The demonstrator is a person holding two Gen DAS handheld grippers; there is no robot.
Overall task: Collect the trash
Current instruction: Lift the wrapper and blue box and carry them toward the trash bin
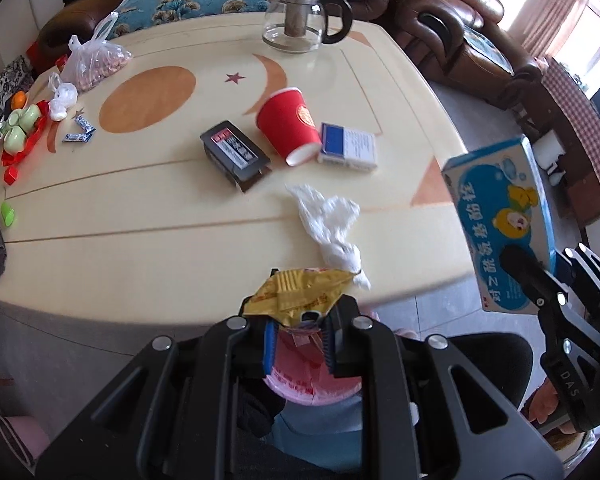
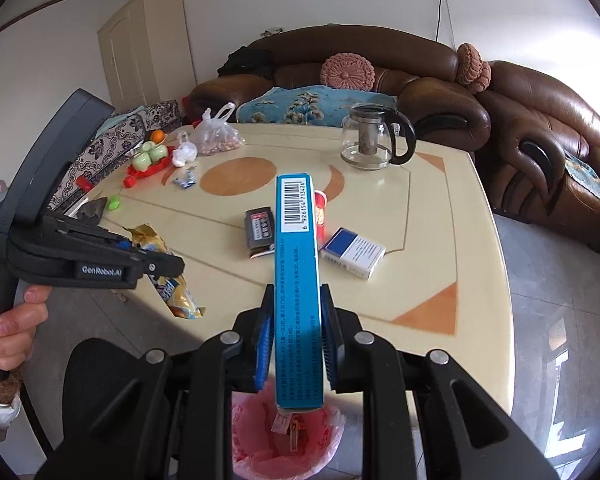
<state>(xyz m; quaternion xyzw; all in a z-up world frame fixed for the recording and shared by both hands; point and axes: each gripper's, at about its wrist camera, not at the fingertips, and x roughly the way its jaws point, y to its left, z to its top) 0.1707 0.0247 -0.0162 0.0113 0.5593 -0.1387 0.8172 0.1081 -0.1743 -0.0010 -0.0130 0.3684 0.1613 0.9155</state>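
Over the near edge of the table (image 1: 148, 248) we've got both grippers loaded. Our left gripper (image 1: 298, 330) is pinched tight on a crumpled yellow wrapper (image 1: 296, 290), and right below its fingers sits the bin with the pink bag (image 1: 312, 376). Our right gripper (image 2: 298, 334) is clamped on the narrow sides of a blue box (image 2: 298, 264), holding it upright above that same pink-lined bin, barcode end pointing away from us. Out on the table, a red cup (image 1: 288, 124) lies tipped on its side, between a dark box (image 1: 236, 152) and a blue and white box (image 1: 348, 146). A crumpled tissue (image 1: 332, 228) rests nearer the edge. Further back, a glass pot (image 1: 300, 20) stands upright, with a plastic bag (image 1: 94, 60) well off to the left.
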